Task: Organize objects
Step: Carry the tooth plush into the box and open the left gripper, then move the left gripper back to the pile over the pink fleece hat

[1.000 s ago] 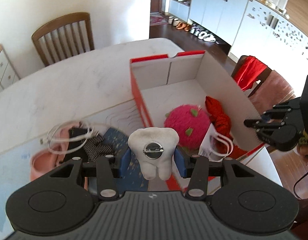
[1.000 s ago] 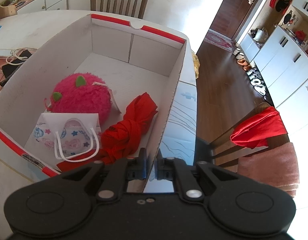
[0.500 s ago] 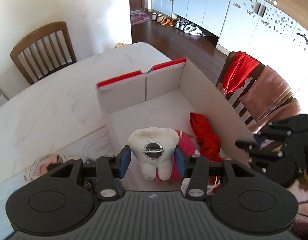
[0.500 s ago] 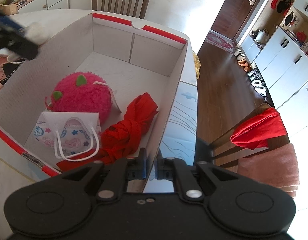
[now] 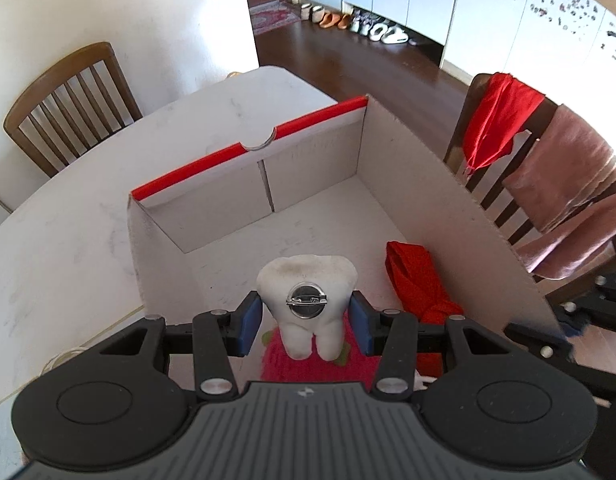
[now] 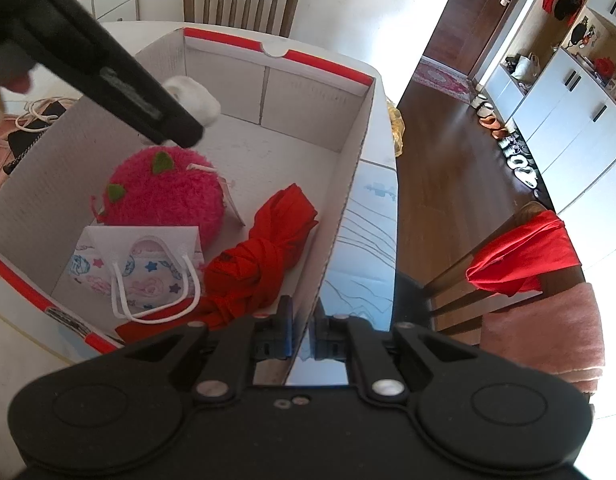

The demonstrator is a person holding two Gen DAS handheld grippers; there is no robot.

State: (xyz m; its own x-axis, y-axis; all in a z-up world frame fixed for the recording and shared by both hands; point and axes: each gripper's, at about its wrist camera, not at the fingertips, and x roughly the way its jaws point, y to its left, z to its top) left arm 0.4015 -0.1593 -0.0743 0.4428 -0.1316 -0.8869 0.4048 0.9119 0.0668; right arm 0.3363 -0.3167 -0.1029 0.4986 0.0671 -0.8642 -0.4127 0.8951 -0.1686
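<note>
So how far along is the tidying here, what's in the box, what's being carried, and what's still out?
Done: the pink plush ball, patterned face mask and knotted red cloth lie in the cardboard box. In hand: the left tongs grip a white tooth plush over the box, not yet released. The right tongs pinch the box's near wall. Left: some corded items on the table beyond the box.

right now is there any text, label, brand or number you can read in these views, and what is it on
No text can be read in either view.
Dark label strip on the cardboard box's red front edge: print too small and blurred to read.
Small emblem on the left gripper's body: a mark only, no letters made out.
Face mask in the box: cartoon pictures and stars, no words.
Tooth plush's round metal pin back: no writing visible.
</note>
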